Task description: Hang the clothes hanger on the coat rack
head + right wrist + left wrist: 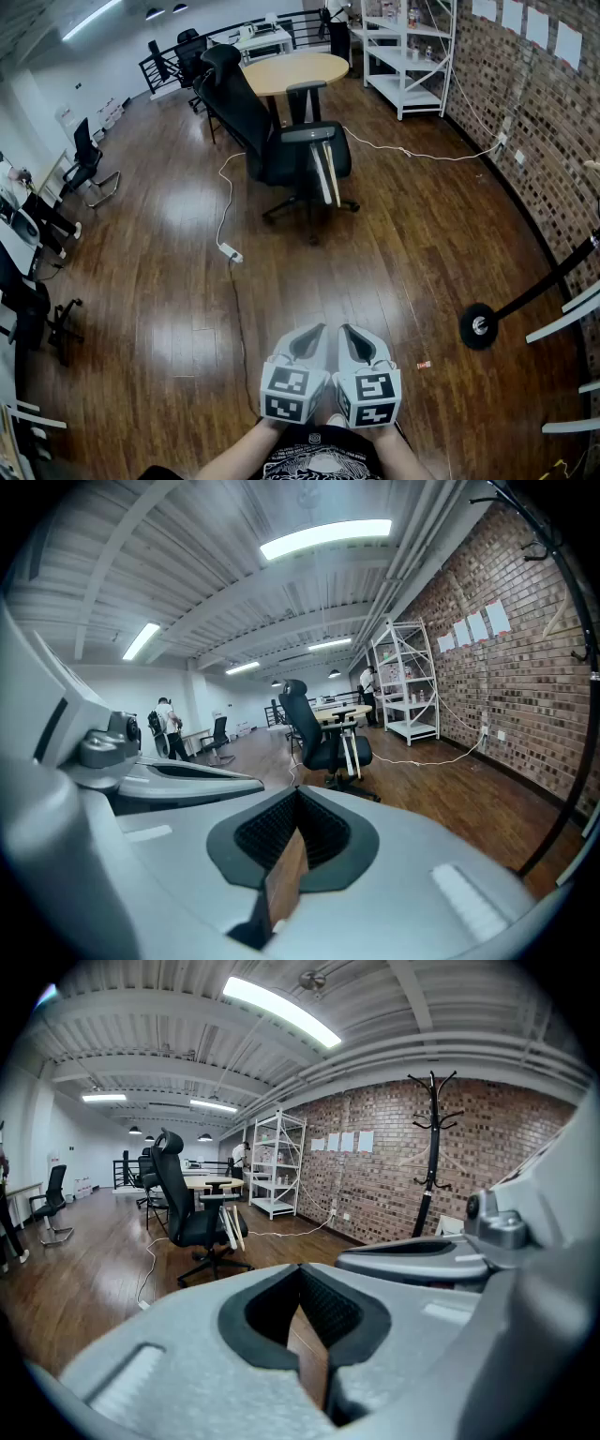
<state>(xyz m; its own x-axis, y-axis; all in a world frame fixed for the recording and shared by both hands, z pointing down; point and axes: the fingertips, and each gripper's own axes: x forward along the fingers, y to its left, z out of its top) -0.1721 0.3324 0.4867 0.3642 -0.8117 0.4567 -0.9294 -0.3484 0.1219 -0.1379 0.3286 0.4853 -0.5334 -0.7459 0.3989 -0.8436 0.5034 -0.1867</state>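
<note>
Clothes hanger (325, 174): one unit, pale wood, propped against the front of the seat of a black office chair (246, 108). Coat rack (479, 325): one unit, black, with a round base on the wooden floor (169, 281) beside the brick wall (534, 112); the left gripper view showed its hooked top (430, 1110) against the bricks. Hand-held grippers: two.

The left gripper (311, 339) and the right gripper (358, 342) were held side by side, close to the person's body, at the bottom centre of the head view. Both pointed forward and somewhat downward. On each, the jaws were closed together with nothing between the pads; only floor showed through the gap behind the tips.

The hanger stood well apart from both grippers, straight ahead of them, with open floor between. The coat rack stood to the right of the grippers, nearer than the chair.

Surrounding items:
- One white power strip (231, 252) lay on the floor ahead and to the left, its cable running toward the chair.
- One small red item (424, 365) lay on the floor just right of the right gripper.
- One round table (295, 70) stood behind the chair.
- One white shelf unit (408, 56) stood against the brick wall beyond the table.
- Further black chairs stood along the left side of the room.
</note>
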